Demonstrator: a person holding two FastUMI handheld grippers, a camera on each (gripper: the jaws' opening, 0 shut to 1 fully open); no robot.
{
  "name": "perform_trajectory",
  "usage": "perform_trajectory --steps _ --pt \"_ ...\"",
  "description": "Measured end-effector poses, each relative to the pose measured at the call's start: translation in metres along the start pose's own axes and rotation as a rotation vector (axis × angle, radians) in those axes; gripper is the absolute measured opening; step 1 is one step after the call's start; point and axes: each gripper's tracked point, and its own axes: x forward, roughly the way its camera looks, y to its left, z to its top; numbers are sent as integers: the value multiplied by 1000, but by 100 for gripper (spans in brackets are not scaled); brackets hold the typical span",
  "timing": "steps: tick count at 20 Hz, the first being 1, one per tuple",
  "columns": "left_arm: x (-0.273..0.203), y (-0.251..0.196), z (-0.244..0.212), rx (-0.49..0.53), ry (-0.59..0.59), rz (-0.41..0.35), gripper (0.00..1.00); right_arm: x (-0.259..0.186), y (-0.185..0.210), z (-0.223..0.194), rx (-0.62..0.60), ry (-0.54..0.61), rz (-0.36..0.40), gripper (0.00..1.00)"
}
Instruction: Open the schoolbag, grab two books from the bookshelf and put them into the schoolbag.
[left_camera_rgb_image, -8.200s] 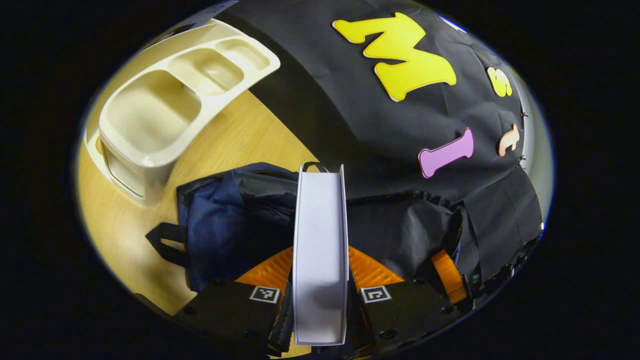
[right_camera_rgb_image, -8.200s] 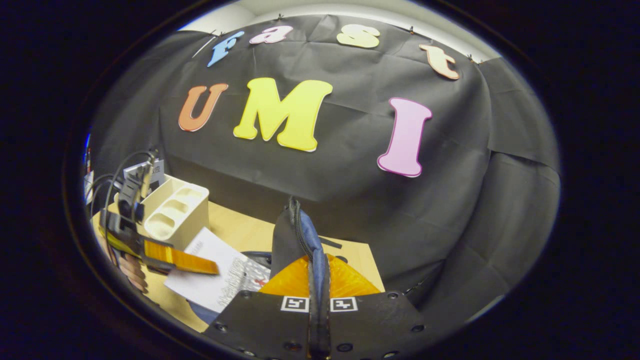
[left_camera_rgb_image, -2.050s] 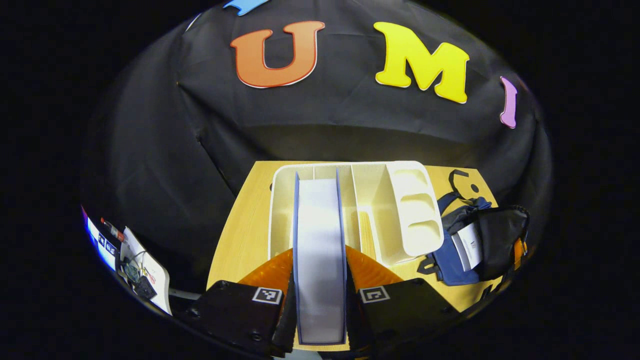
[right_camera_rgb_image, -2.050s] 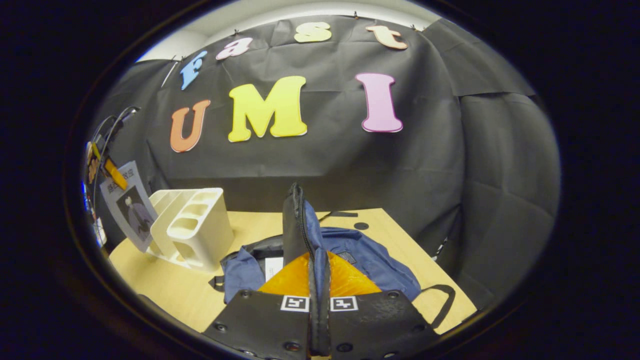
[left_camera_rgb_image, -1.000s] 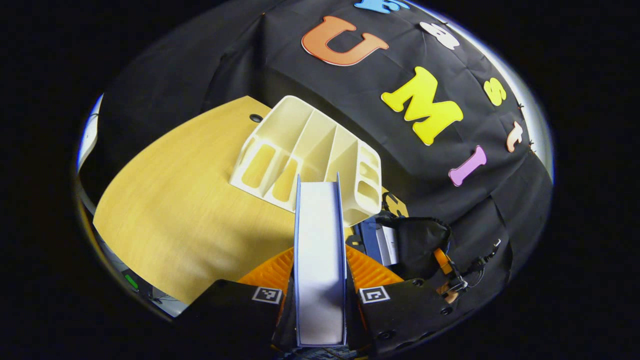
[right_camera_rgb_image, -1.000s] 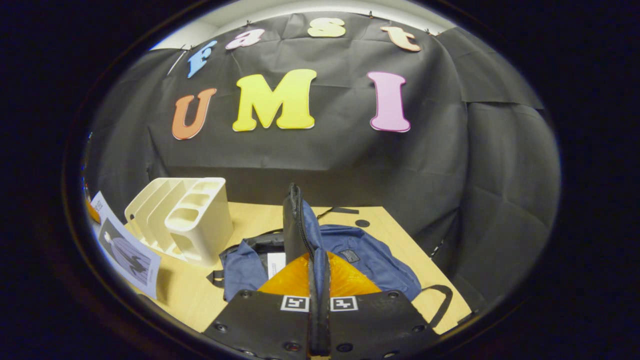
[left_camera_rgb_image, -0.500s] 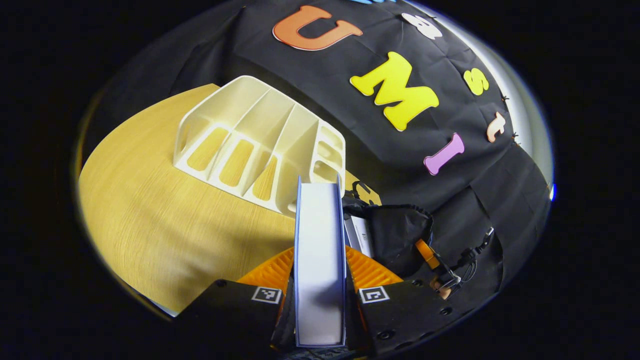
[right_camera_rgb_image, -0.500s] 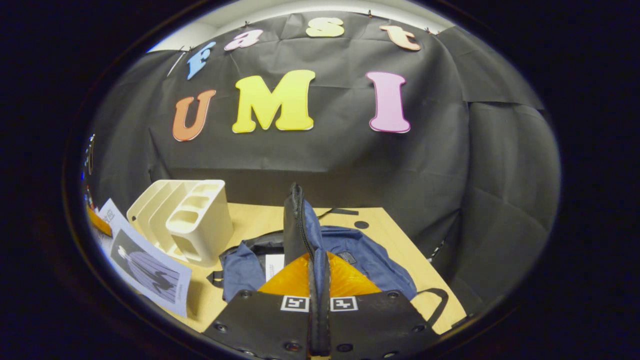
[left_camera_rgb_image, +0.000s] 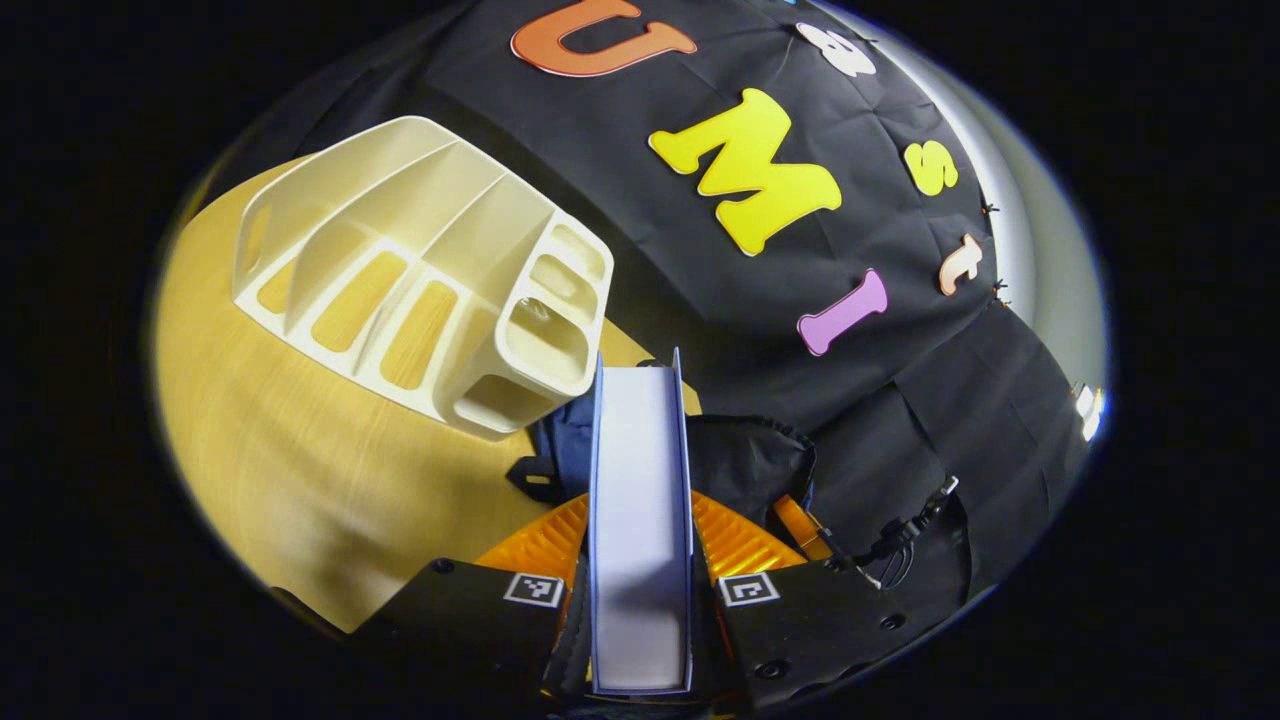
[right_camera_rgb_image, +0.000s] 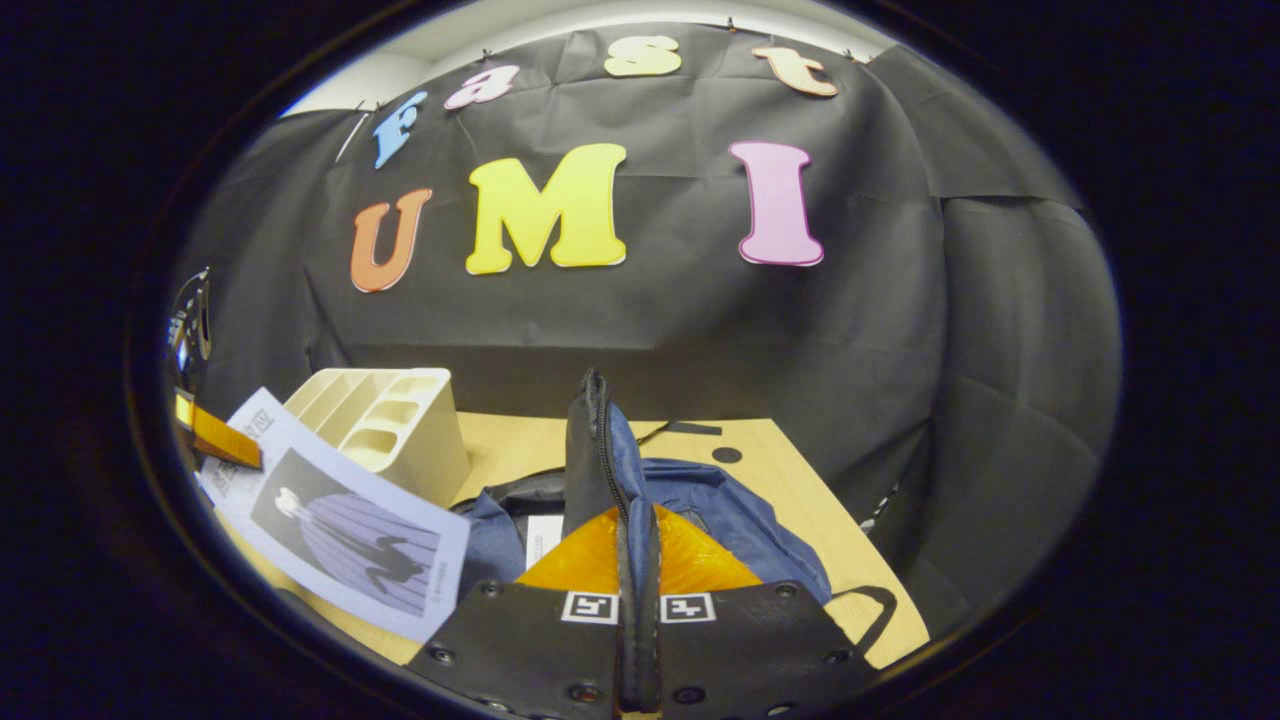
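Note:
My left gripper (left_camera_rgb_image: 640, 560) is shut on a book (left_camera_rgb_image: 640, 500) held edge-on, its far end over the dark blue schoolbag (left_camera_rgb_image: 745, 460). In the right gripper view that book (right_camera_rgb_image: 340, 530) shows its illustrated cover at lower left, beside the bag. My right gripper (right_camera_rgb_image: 637, 560) is shut on the schoolbag's zipper flap (right_camera_rgb_image: 592, 450) and holds it upright, so the bag (right_camera_rgb_image: 720, 520) stands open. A first book (right_camera_rgb_image: 543, 535) shows as a white edge inside the opening. The cream bookshelf (left_camera_rgb_image: 420, 290) stands left of the bag, its slots without books.
The wooden table (left_camera_rgb_image: 290, 460) carries the bookshelf (right_camera_rgb_image: 385, 425) and the bag. A black bag strap (right_camera_rgb_image: 870, 610) lies near the table's right front edge. The black cloth wall rises close behind the table. The other gripper's finger (right_camera_rgb_image: 225, 437) shows at far left.
My left gripper has carried the second book from the bookshelf rightward to just over the bag's opening. The right gripper has kept the flap raised, barely moving.

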Motion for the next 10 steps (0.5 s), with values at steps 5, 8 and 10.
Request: perform_trajectory --steps 5,8,10 --pt "53 -31 -5 5 7 -51 42 1 -8 4 10 -8 6 0" --pt "79 -28 -7 39 -15 -12 42 -1 -9 5 19 -12 11 0" --pt "89 -26 -4 76 -49 11 42 -1 -9 4 15 -18 14 0"
